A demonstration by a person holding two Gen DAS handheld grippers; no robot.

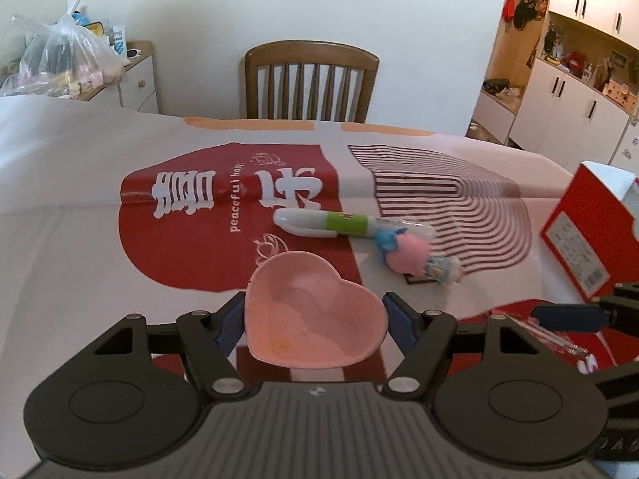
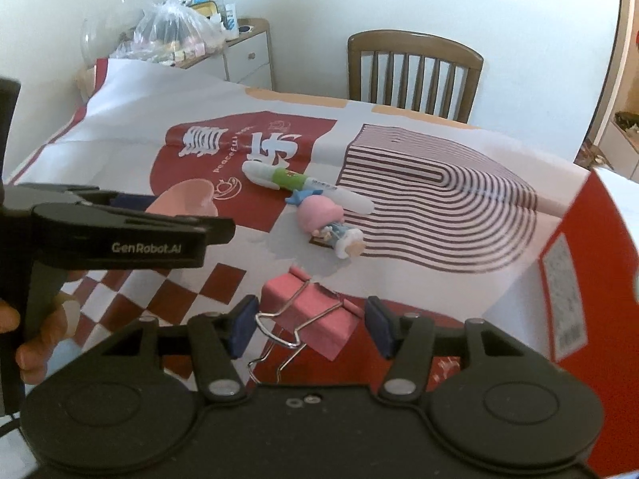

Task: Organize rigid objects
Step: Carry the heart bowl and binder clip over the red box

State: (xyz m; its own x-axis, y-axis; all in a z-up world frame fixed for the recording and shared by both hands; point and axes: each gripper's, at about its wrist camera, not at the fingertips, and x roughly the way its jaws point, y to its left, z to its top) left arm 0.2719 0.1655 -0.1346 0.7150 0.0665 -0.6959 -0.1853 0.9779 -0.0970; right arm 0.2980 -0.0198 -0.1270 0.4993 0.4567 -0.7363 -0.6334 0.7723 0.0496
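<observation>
Marker (image 1: 339, 223) and figurine (image 1: 411, 257) block mid-table; red box (image 1: 591, 235) walls the right.

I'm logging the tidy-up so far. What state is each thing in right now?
Left gripper: shut on the heart-shaped pink dish, lifted.
Right gripper: shut on the pink binder clip, handles folded out.
Fat white pen: lying flat on the tablecloth.
Pink-haired figurine: lying on its side.
Red box: standing, top open.

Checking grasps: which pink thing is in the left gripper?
The heart-shaped dish, between the left gripper's fingers; the pink clip is in the right gripper.
</observation>
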